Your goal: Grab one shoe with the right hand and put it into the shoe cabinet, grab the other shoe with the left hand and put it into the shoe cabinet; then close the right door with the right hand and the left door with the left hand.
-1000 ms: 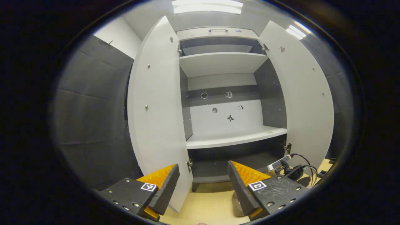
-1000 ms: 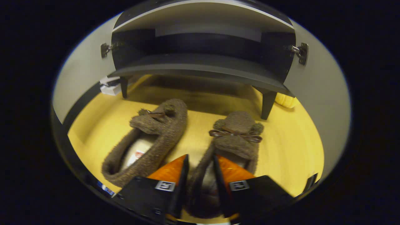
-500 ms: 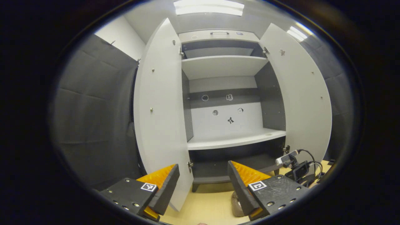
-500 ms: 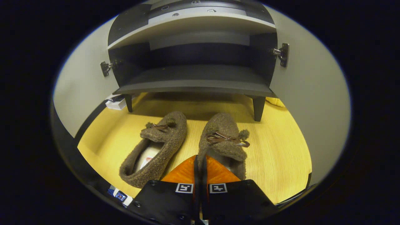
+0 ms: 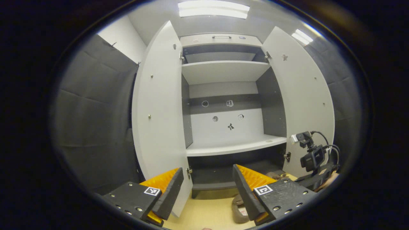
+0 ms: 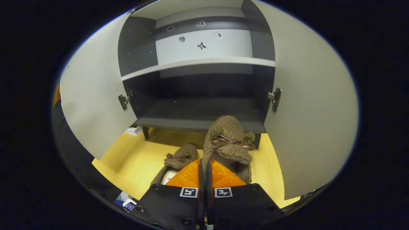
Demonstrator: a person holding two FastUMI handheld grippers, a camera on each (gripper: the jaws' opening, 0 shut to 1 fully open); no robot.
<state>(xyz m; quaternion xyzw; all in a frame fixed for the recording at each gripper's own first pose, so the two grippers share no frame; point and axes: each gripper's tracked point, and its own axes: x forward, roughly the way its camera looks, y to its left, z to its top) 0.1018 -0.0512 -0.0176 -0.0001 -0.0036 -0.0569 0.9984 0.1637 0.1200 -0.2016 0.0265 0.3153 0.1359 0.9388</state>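
A fuzzy brown shoe with a bow (image 6: 227, 140) hangs above the floor, its toe toward the cabinet; my right gripper (image 6: 204, 171) is shut on its heel rim. The other brown shoe (image 6: 179, 158) lies on the wooden floor below and to the left, and part of that shoe (image 5: 238, 209) shows low in the left gripper view. The shoe cabinet's dark bottom shelf (image 6: 198, 113) is just ahead of the held shoe. Both white doors (image 6: 92, 105) (image 6: 306, 111) stand wide. My left gripper (image 5: 207, 187) is open, held back facing the cabinet (image 5: 230, 147), with nothing between its fingers.
The right gripper with its camera and cable (image 5: 311, 155) shows by the right door (image 5: 303, 95) in the left gripper view. Dark padded walls (image 5: 92, 121) flank the cabinet. A small white box (image 6: 134, 130) lies on the floor by the cabinet's left leg.
My right gripper shut on the right-hand shoe's heel rim and lifted it off the floor toward the bottom shelf. The left gripper shifted only slightly.
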